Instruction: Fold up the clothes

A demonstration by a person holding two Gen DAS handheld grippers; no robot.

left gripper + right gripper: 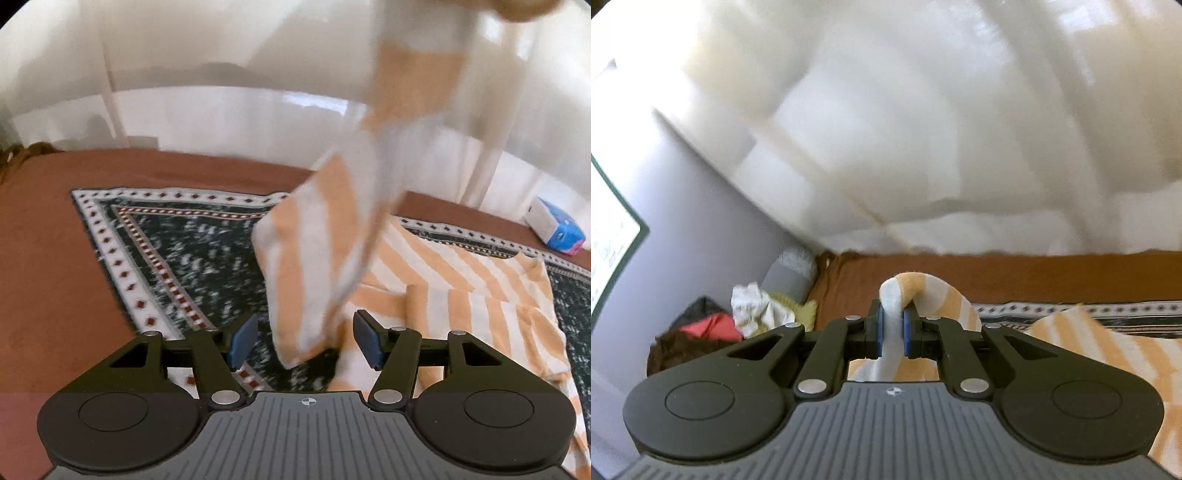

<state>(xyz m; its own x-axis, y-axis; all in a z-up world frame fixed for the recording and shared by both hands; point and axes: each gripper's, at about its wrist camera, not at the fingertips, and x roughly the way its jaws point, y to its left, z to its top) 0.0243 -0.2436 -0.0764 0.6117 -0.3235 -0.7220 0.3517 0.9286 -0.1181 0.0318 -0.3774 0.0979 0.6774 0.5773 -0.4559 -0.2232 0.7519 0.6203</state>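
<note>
Striped shirt (461, 280) was barely folded: one end was pinched in right gripper (894, 328) and lifted, left gripper (304, 341) released, most folds left.

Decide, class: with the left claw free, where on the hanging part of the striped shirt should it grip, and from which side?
Grip the lower corner of the striped shirt, probably coming from the near side. That corner hangs loose just ahead of the open left claw, while the right claw pinches the fabric above.
</note>
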